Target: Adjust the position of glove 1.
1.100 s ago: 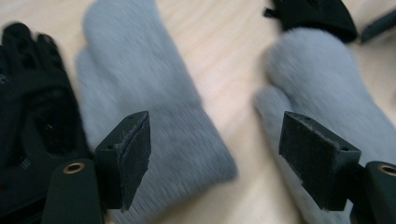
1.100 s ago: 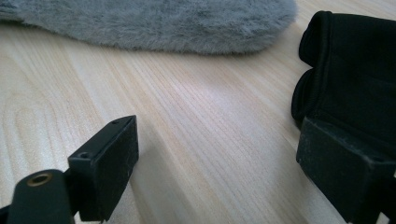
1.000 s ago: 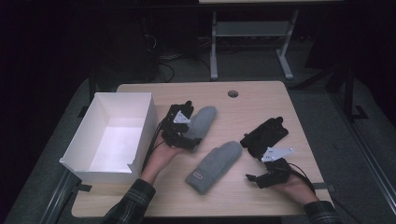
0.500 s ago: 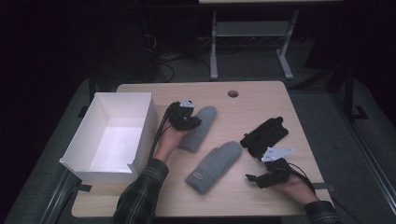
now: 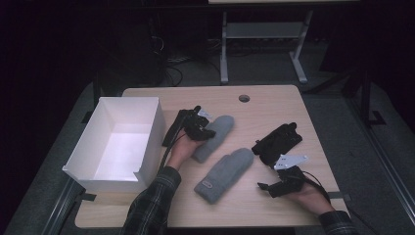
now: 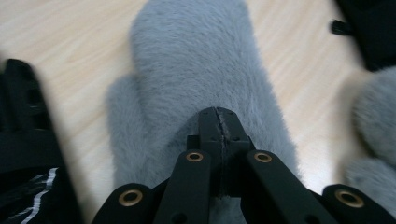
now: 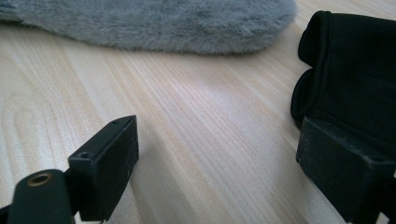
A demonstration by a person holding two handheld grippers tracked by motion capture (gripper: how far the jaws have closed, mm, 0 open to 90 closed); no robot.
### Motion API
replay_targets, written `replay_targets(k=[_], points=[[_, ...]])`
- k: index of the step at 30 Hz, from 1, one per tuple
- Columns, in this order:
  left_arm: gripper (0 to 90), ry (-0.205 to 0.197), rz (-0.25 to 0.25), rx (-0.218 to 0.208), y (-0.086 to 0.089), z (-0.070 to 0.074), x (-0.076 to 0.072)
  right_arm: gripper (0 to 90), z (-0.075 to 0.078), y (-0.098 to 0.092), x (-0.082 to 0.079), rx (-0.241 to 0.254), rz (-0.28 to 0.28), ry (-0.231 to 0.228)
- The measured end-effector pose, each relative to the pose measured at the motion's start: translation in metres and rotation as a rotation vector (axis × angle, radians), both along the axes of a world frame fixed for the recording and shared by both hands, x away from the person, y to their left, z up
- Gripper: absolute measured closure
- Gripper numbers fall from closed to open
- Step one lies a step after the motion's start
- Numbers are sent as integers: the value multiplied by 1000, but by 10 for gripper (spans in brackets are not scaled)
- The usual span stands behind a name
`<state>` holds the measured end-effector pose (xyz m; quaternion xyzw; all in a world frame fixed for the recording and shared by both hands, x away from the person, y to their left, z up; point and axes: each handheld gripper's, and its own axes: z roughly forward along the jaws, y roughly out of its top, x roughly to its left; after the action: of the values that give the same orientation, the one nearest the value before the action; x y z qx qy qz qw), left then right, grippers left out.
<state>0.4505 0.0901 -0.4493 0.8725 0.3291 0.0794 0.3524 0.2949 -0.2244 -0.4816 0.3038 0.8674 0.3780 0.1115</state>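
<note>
Where tongs point(image 6: 218, 122) pinch: grey mitten point(image 6: 196, 70).

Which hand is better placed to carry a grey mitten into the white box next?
Left. The left tongs are pinched shut on the far grey mitten, right beside the white box. The right tongs rest open on the table, by the black gloves, farthest from the box.

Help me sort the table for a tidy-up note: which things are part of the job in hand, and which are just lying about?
In the job:
- grey mitten, left tongs shut on it
- second grey mitten
- white box, open

Lying about:
- black gloves, beside the open right tongs
- table
</note>
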Motion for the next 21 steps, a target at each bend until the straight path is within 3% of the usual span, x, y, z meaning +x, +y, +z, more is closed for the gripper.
replay_targets(k=[7, 8, 12, 13, 16, 21], points=[[876, -2, -49, -12, -1, 3, -18, 129, 0, 0, 0, 0, -2, 0], [817, -4, -42, -34, 0, 8, -20, 129, 0, 0, 0, 1, -3, 0], [725, -36, -40, -52, 5, 18, -22, 129, 0, 0, 0, 1, -3, 0], [643, -44, -40, -52, 7, 22, -23, 129, 0, 0, 0, 1, -3, 0], [552, -52, -26, -50, 9, 23, -24, 129, 0, 0, 0, 1, -4, 1], [497, 7, -19, -37, 13, 5, -22, 129, 0, 0, 0, 1, -4, 0]])
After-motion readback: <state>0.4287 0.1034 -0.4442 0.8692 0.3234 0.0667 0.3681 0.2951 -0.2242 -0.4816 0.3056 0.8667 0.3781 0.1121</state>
